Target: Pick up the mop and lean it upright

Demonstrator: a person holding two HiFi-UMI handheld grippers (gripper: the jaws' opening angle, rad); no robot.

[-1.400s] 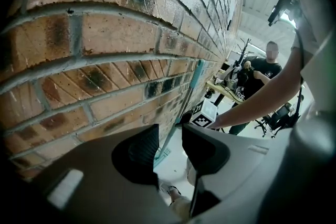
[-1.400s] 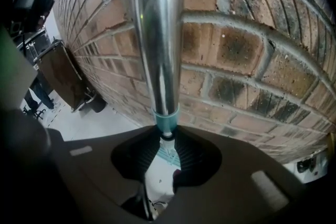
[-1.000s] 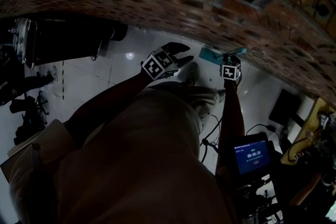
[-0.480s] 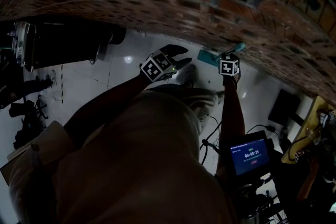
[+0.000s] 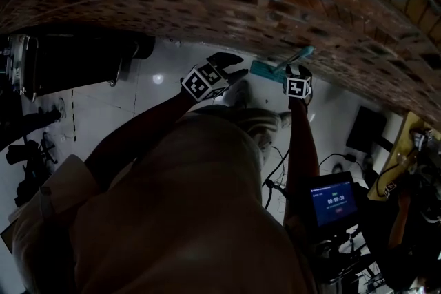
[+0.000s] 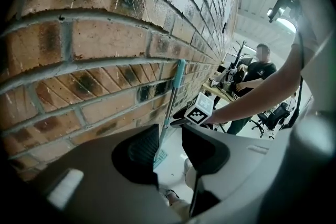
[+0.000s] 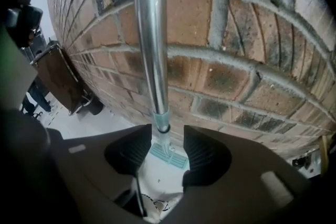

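One mop (image 7: 152, 50) upright against wall (image 7: 236, 76), two grippers open
The right gripper's (image 7: 160, 136) jaws have just been opened wide, pole (image 6: 173, 97) between them ungripped; left gripper (image 6: 170, 136) open, empty. A person (image 6: 257, 68) is seen only in the left gripper view.

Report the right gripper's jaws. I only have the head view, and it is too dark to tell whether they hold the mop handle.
Observer: In the right gripper view the right gripper has its jaws apart, having just been opening. The mop handle shows in the gap, and neither pad presses it.
Operator: Confirm the handle has support.
Observer: The left gripper view shows its teal top end resting against the brick wall.
Operator: Check the left gripper.
Observer: The left gripper is open with nothing gripped. The mop stands beyond it.
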